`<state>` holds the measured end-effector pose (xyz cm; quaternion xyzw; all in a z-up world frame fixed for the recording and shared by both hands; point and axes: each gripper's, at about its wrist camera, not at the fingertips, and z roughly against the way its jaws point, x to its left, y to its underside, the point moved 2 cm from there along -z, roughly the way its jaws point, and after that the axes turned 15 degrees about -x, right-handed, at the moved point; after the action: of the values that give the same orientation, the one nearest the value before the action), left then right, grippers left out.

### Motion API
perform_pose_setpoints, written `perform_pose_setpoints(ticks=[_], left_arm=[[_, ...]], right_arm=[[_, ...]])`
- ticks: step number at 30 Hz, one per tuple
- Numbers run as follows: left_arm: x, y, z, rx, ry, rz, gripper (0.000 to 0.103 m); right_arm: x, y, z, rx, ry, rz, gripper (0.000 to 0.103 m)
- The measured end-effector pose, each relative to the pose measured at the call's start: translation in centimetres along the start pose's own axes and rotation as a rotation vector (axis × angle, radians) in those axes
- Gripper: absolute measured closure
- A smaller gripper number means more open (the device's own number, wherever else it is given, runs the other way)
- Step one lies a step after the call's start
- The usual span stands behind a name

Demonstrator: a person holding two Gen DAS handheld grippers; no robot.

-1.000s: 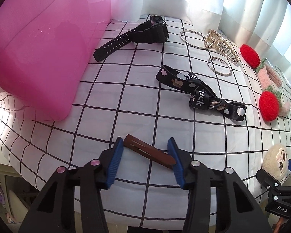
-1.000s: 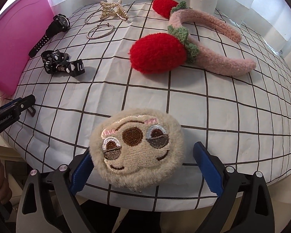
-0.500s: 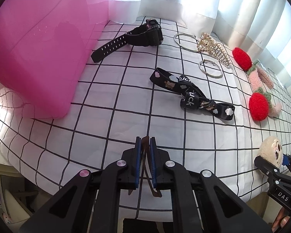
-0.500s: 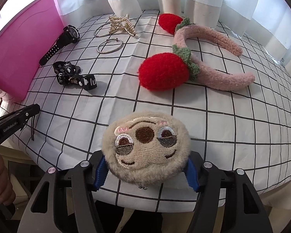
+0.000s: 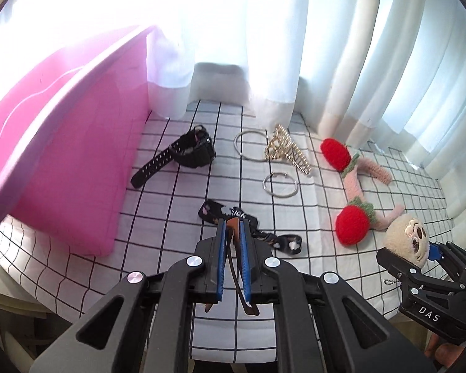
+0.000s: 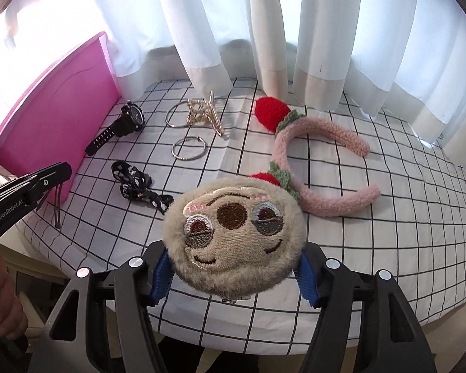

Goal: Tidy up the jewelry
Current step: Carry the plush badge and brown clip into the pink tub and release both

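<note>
My left gripper (image 5: pixel 232 227) is shut on a brown hair clip (image 5: pixel 233 258) and holds it above the checked cloth; the clip hangs from it in the right wrist view (image 6: pixel 57 208). My right gripper (image 6: pixel 233 267) is shut on a fluffy beige sloth-face plush (image 6: pixel 233 227), lifted off the cloth; it also shows in the left wrist view (image 5: pixel 405 237). A pink box (image 5: pixel 65 168) stands at the left. On the cloth lie a black watch (image 5: pixel 183 154), two silver hoops (image 5: pixel 279 185), a gold claw clip (image 5: pixel 284 150), a black printed strap (image 5: pixel 230 214) and a pink strawberry headband (image 6: pixel 320 174).
White curtains (image 6: pixel 264 31) hang along the far edge of the table. The checked cloth (image 6: pixel 388 233) drops off at the near edge under both grippers. The pink box (image 6: pixel 56 118) walls off the left side.
Both grippers closed, the left on the hair clip and the right on the sloth plush. Both then rose and pulled back from the cloth with their loads.
</note>
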<state>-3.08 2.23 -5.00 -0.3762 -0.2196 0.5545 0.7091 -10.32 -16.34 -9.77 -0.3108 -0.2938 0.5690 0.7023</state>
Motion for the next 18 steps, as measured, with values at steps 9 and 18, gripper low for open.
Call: perform_pose_setpoints(ticks=[9, 18], left_arm=[[1.3, -8.1, 5.3, -0.209, -0.021, 0.032, 0.094], [10.6, -13.3, 8.3, -0.315, -0.216, 0.096, 0.094]], right_arm=[[4.0, -9.0, 3.3, -0.201, -0.11, 0.075, 0.04], [15.3, -17.6, 2.7, -0.325, -0.347, 0.182, 0.04]])
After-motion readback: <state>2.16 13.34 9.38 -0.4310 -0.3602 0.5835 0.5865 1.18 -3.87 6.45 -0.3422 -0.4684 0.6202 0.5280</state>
